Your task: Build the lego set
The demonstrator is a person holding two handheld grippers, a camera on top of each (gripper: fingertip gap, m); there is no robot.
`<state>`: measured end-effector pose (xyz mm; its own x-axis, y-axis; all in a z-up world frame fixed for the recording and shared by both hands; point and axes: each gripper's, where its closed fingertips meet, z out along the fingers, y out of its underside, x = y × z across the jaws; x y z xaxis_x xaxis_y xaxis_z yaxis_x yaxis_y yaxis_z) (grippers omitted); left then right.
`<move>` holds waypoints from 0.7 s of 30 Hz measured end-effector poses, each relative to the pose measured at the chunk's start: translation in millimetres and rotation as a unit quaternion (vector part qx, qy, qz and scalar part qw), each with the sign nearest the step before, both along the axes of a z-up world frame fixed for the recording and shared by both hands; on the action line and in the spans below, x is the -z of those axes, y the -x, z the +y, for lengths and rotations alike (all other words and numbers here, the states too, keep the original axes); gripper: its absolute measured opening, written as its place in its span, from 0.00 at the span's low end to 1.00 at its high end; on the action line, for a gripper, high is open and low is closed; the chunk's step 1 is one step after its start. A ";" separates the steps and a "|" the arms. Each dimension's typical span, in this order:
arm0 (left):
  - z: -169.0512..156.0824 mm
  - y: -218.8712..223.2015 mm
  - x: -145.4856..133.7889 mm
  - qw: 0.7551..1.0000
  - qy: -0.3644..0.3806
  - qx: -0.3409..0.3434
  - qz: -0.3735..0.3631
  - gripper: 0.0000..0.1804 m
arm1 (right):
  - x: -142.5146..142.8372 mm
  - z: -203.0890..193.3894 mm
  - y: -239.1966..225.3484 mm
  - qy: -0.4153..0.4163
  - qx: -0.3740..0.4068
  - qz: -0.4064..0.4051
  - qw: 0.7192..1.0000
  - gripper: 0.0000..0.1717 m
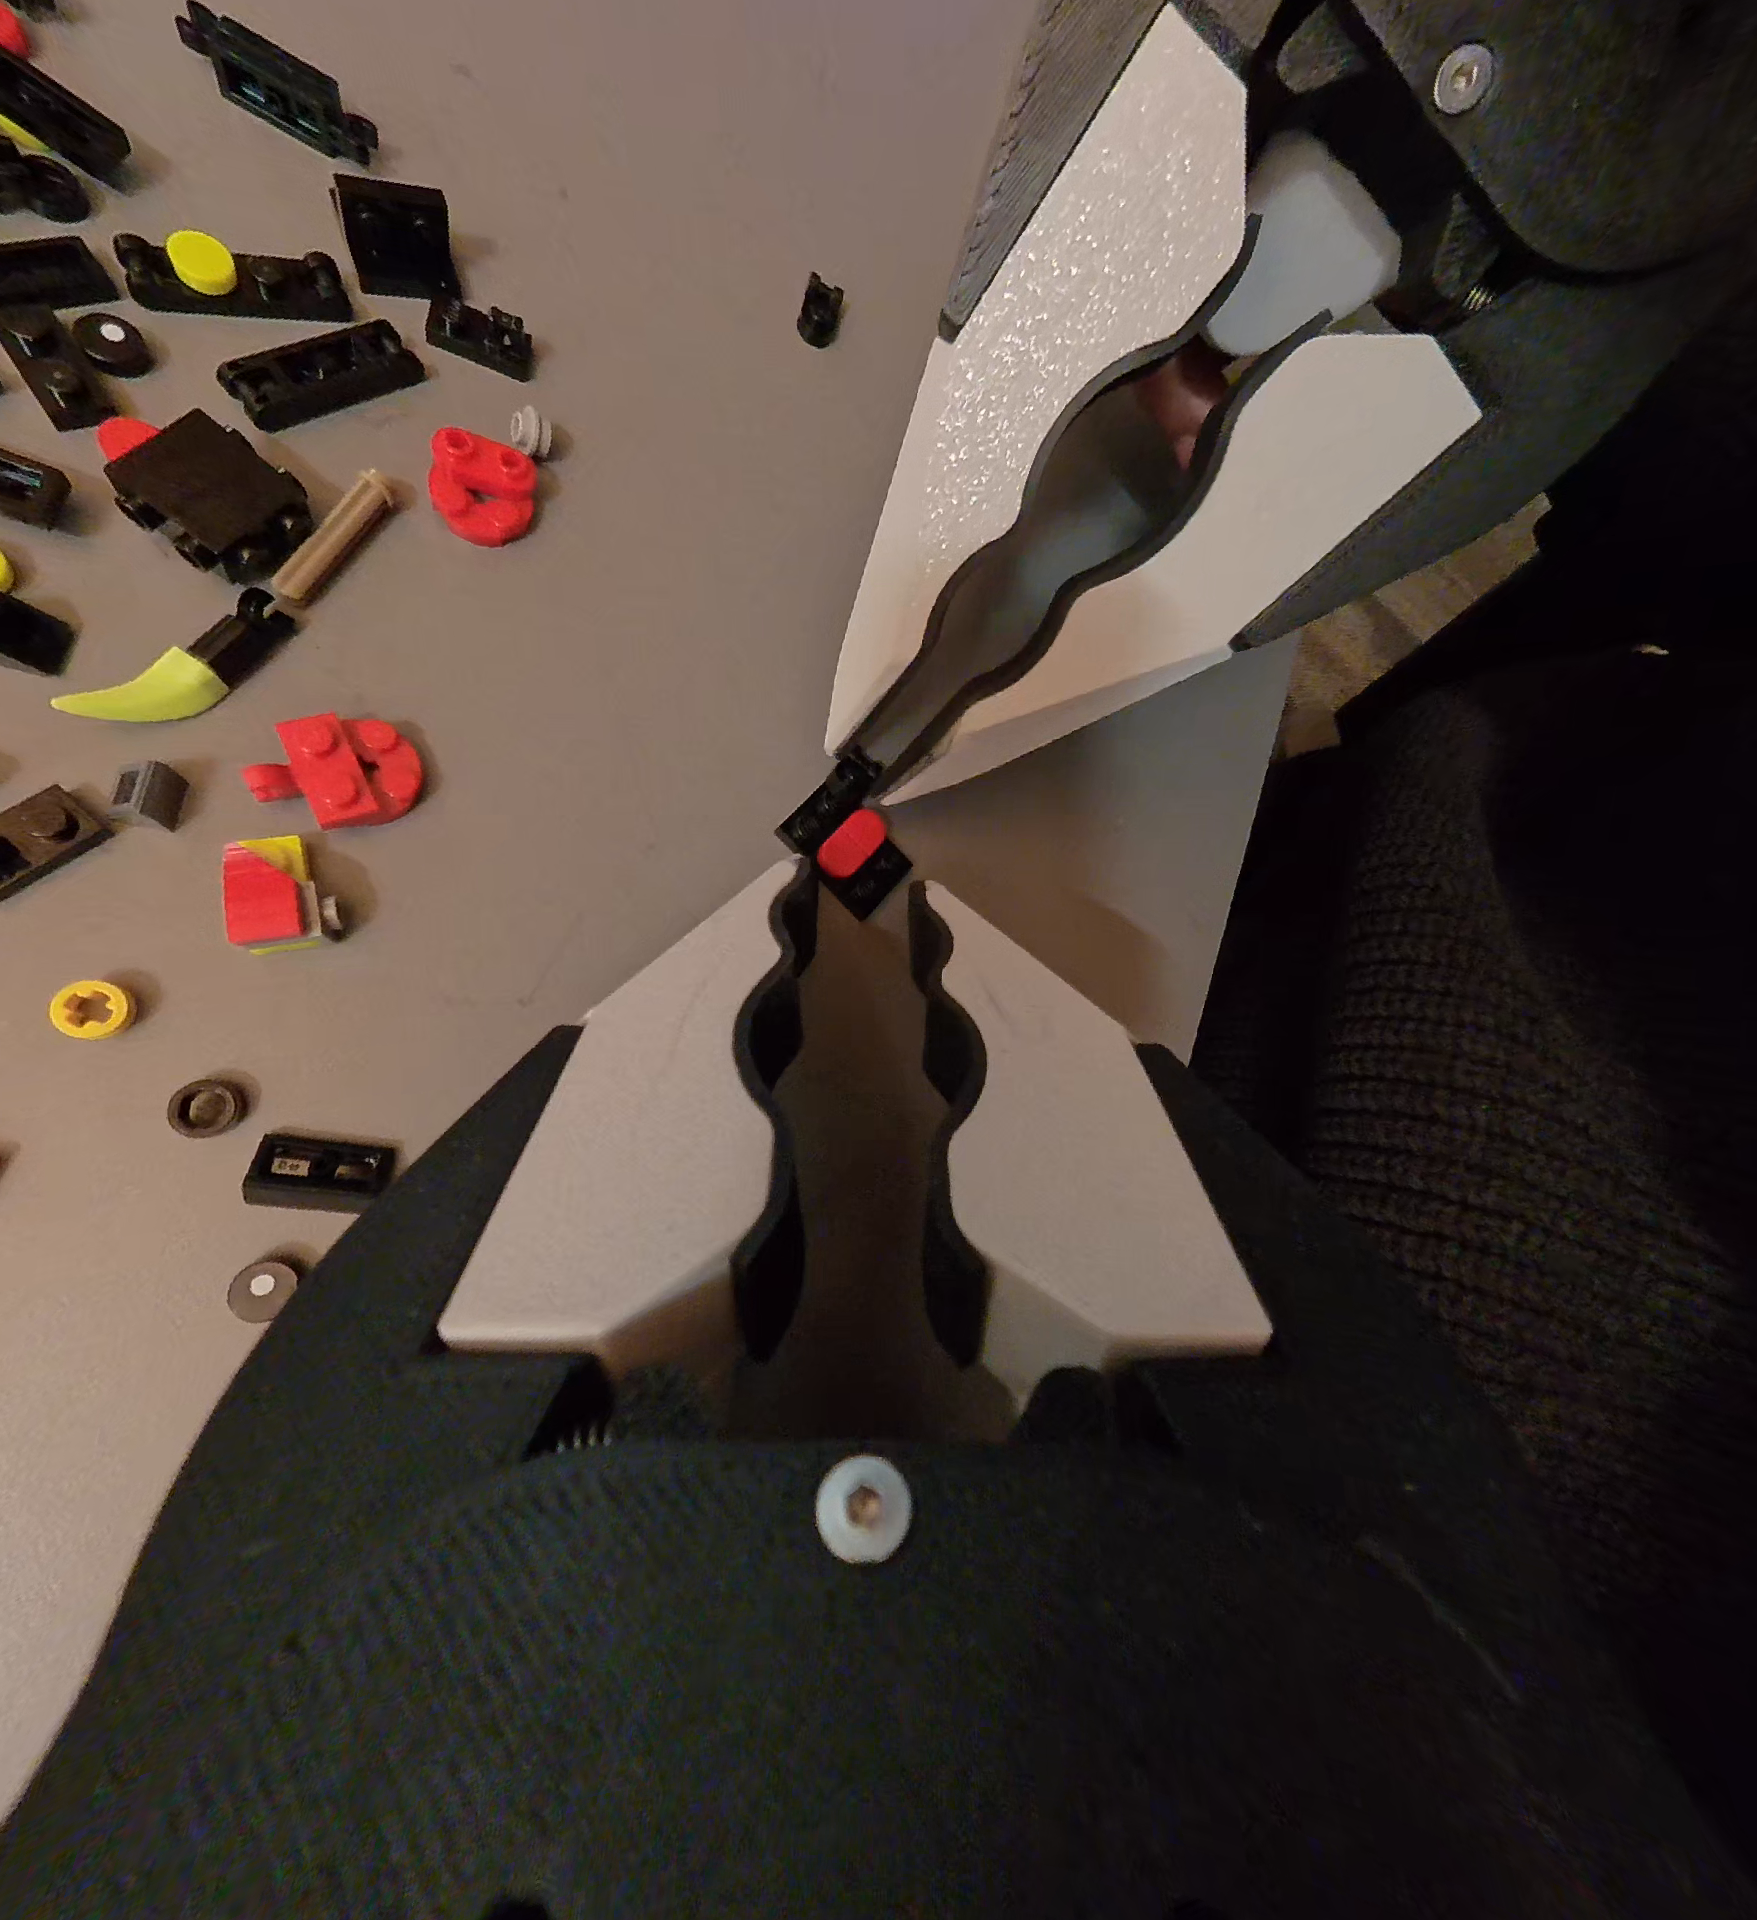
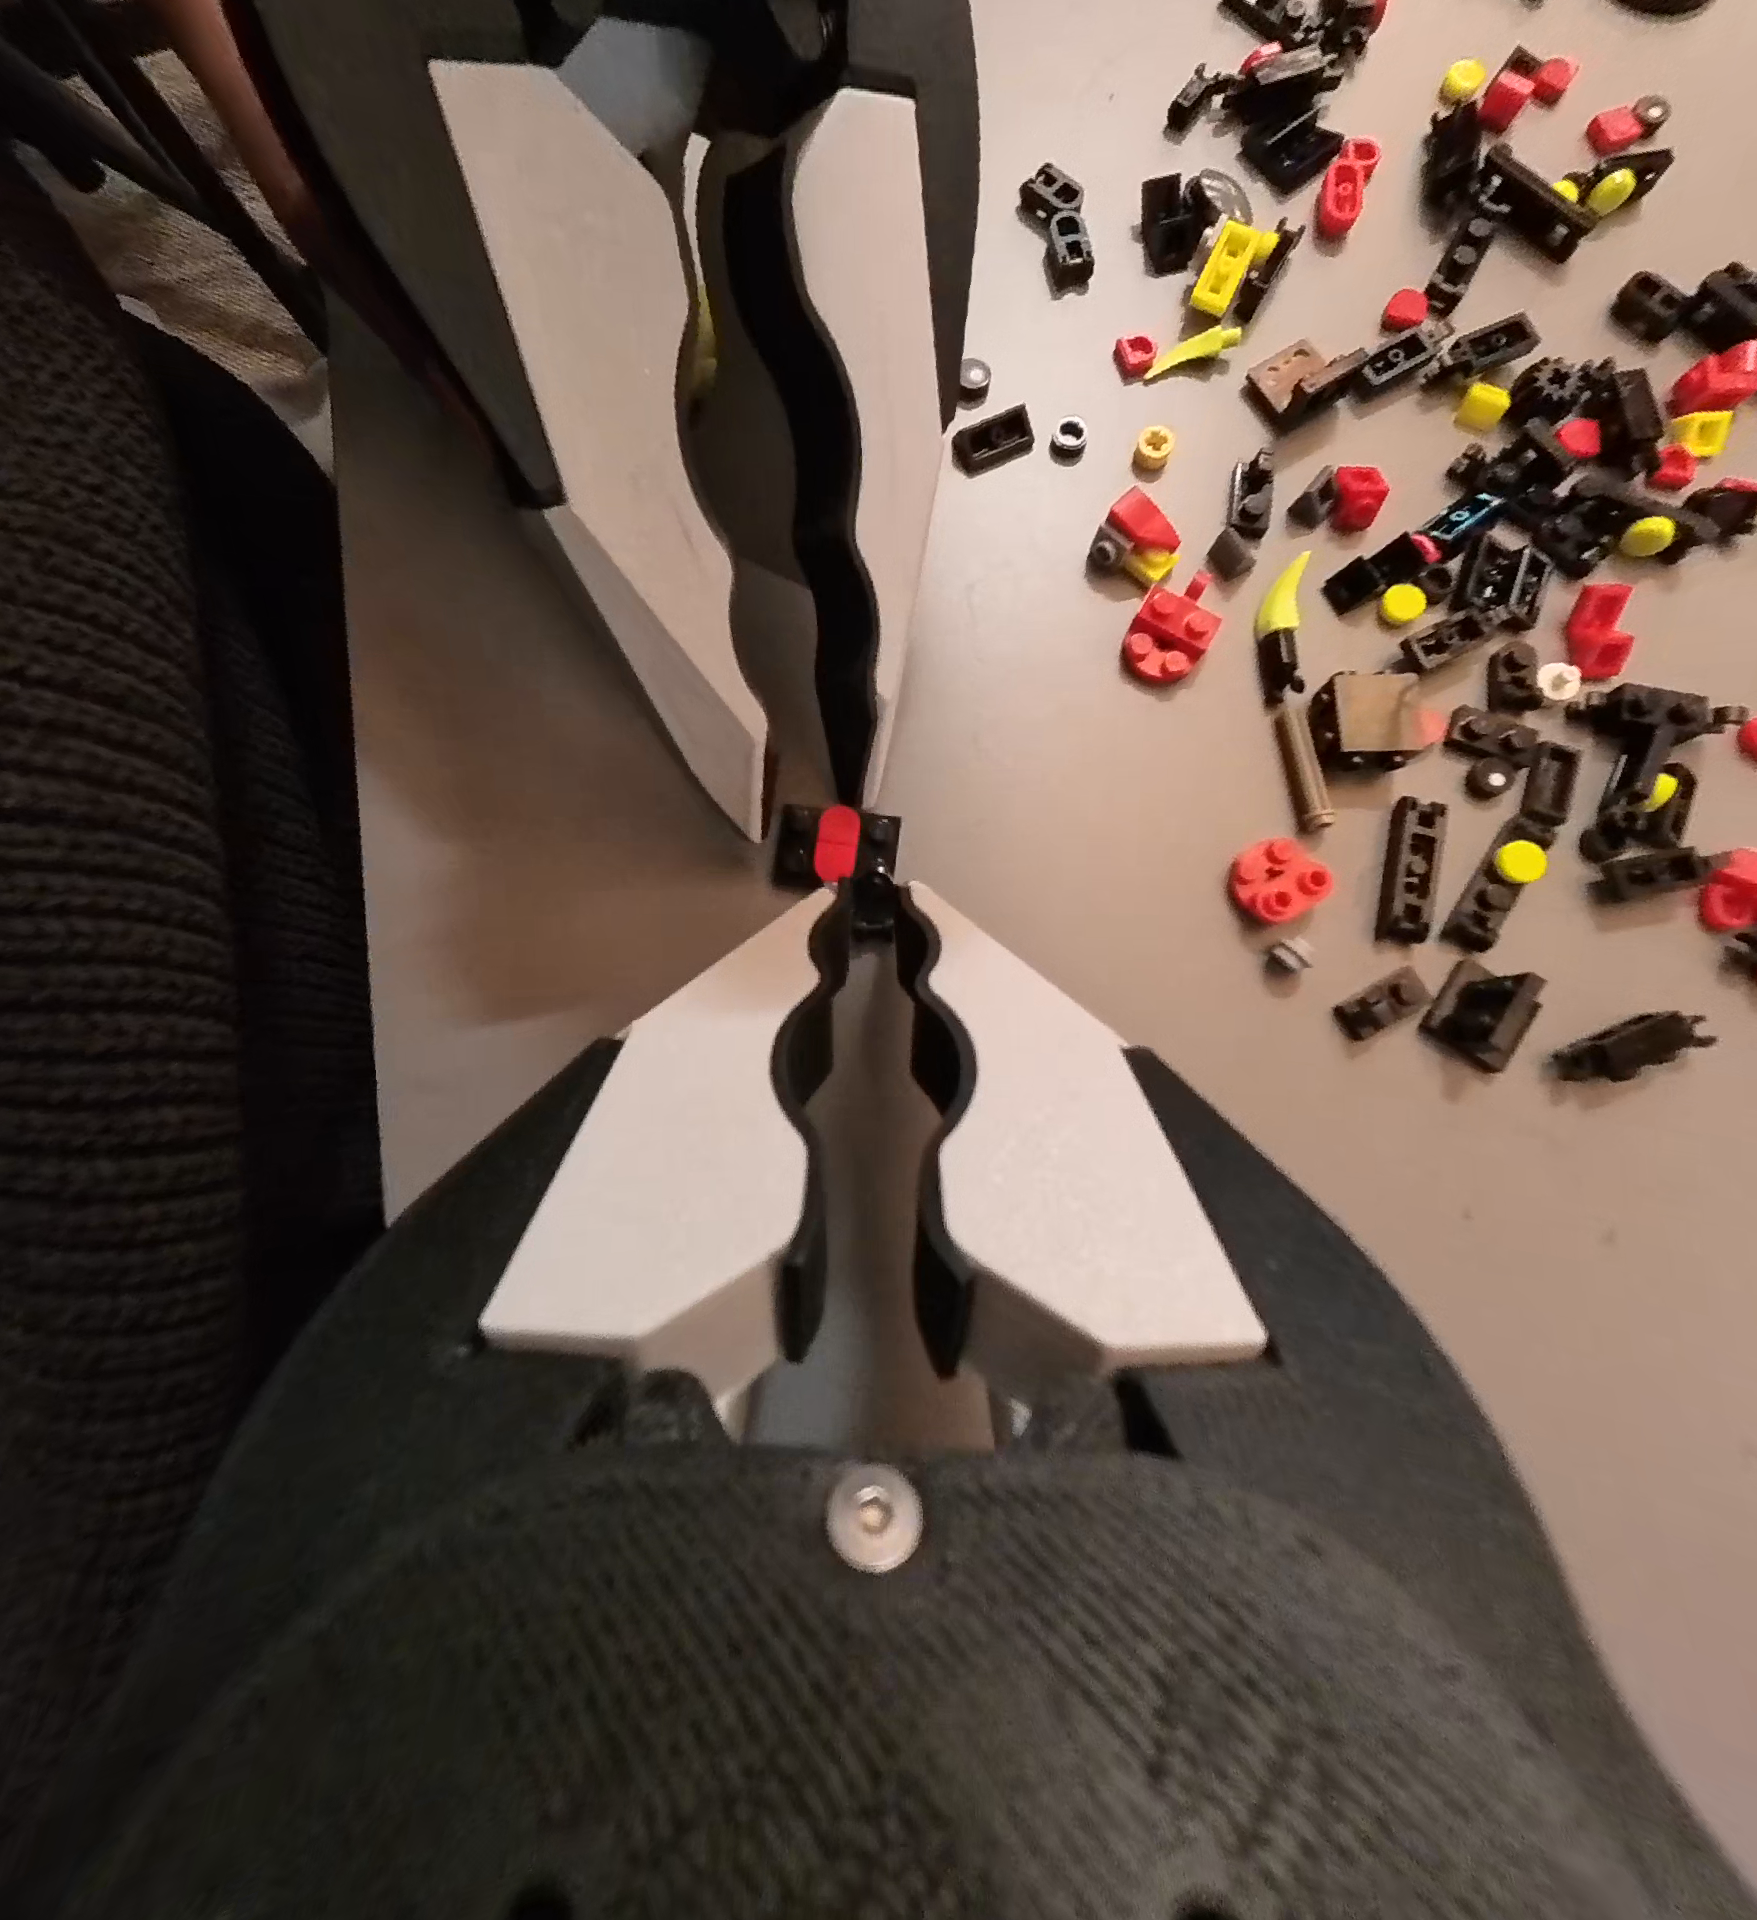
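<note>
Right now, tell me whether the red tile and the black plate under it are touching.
Touching. The right wrist view shows the red tile seated flat on the black plate, no gap; the left wrist view agrees.

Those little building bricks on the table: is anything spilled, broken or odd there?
Nothing looks broken. The bricks lie loose and jumbled on the grey table, some upside down. Apart from them, both grippers meet on one small black plate with a red tile.

- Light: dim, warm, from above; soft shadows under bricks (image 2: 1476, 582).
- Table (image 1: 645, 312): mild sheen.
- Edges: fisheye bending, dark corners.
- Near housings: slightly blurred.
</note>
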<state>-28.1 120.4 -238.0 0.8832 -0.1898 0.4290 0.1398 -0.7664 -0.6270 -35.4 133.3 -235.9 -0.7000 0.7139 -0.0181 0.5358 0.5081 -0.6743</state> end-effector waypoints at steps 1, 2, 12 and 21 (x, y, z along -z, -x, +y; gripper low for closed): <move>0.0 -0.1 0.0 1.000 0.000 0.000 0.000 0.09 | 0.1 -0.2 0.1 0.001 0.000 -0.001 1.000 0.03; 0.0 -0.1 0.0 1.000 0.000 0.000 0.000 0.09 | -0.1 -0.3 0.2 0.002 0.000 -0.001 1.000 0.03; 0.1 -0.3 -0.1 1.000 0.000 0.000 -0.001 0.09 | -2.2 -1.1 2.5 0.016 0.003 -0.005 1.000 0.00; 0.4 -0.4 -0.2 1.000 0.000 -0.001 -0.001 0.09 | -1.2 -2.0 2.5 0.014 0.006 -0.014 1.000 0.01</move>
